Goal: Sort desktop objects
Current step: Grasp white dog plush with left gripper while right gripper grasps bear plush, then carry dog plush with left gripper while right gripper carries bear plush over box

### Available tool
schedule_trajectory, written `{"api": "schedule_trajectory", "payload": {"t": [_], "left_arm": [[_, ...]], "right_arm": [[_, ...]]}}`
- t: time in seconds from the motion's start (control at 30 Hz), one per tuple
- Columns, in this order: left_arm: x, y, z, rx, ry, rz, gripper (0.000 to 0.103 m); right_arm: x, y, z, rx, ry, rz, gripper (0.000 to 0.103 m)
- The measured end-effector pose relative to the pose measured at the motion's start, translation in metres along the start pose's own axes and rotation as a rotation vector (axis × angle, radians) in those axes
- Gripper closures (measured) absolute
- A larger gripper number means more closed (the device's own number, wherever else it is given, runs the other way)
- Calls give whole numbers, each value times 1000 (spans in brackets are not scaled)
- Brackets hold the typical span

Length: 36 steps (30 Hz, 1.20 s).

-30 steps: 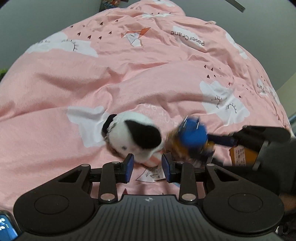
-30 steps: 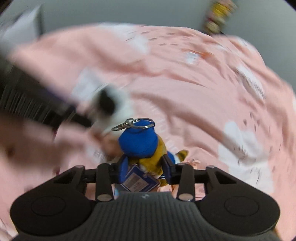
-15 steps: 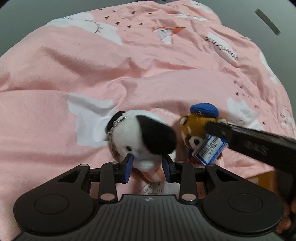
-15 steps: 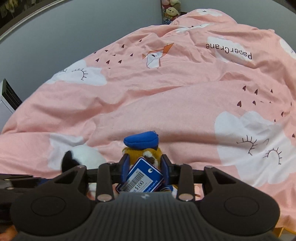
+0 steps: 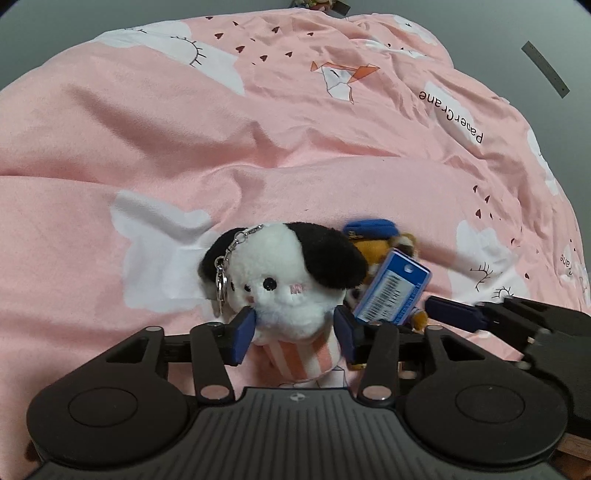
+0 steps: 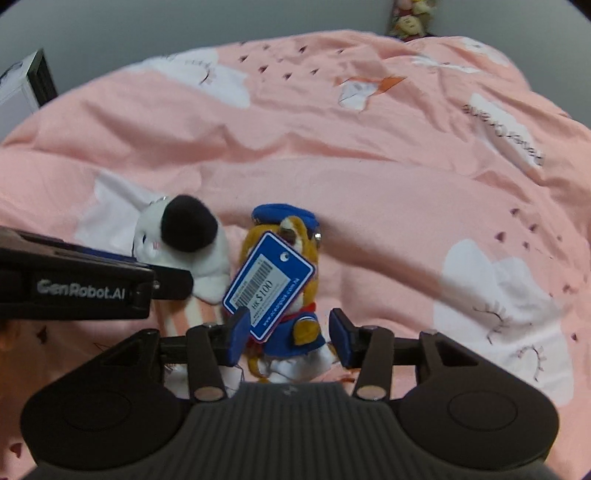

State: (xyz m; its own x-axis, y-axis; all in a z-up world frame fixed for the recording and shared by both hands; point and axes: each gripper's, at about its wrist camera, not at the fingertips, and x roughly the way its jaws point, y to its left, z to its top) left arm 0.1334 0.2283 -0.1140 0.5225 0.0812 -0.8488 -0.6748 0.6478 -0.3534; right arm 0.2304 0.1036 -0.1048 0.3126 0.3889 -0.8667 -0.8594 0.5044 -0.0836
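Observation:
A white plush dog (image 5: 284,280) with black ears, a key chain and a pink-striped base stands on the pink bedspread (image 5: 184,147). It is between the fingers of my left gripper (image 5: 293,336), whose jaws are opening and no longer squeeze it. Right beside it lies an orange plush (image 6: 295,325) in a blue cap and blue uniform, with a blue price tag (image 6: 267,284). My right gripper (image 6: 288,338) straddles it. Its jaws are opening too, and a gap shows at the right pad. Each wrist view also shows the other gripper alongside.
The bedspread (image 6: 369,147) is rumpled, with white cloud prints and folds rising behind the toys. A grey wall runs round it. More small plush toys (image 6: 410,18) sit at the far edge, and a white box-like unit (image 6: 22,92) stands at the far left.
Both grippers came down and brought the two plush toys onto the bedspread side by side. Both pairs of jaws have widened around their toys.

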Motion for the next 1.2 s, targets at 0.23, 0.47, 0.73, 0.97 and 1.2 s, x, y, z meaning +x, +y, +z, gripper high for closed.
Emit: {"api": "schedule_trajectory", "payload": {"t": [0.23, 0.47, 0.73, 0.97, 1.2], "left_arm": [[17, 8, 5, -44, 9, 0, 36], [31, 13, 5, -67, -5, -14, 33], [39, 15, 6, -76, -10, -11, 37], [15, 13, 7, -63, -26, -28, 41], [-15, 10, 3, -12, -46, 0, 42]], "right_arm": [[18, 3, 7, -38, 10, 53, 47], [32, 4, 9, -12, 18, 39, 46], [46, -9, 6, 116, 22, 72, 46], [18, -8, 8, 140, 9, 72, 67], [-7, -12, 2, 209, -8, 100, 70]]}}
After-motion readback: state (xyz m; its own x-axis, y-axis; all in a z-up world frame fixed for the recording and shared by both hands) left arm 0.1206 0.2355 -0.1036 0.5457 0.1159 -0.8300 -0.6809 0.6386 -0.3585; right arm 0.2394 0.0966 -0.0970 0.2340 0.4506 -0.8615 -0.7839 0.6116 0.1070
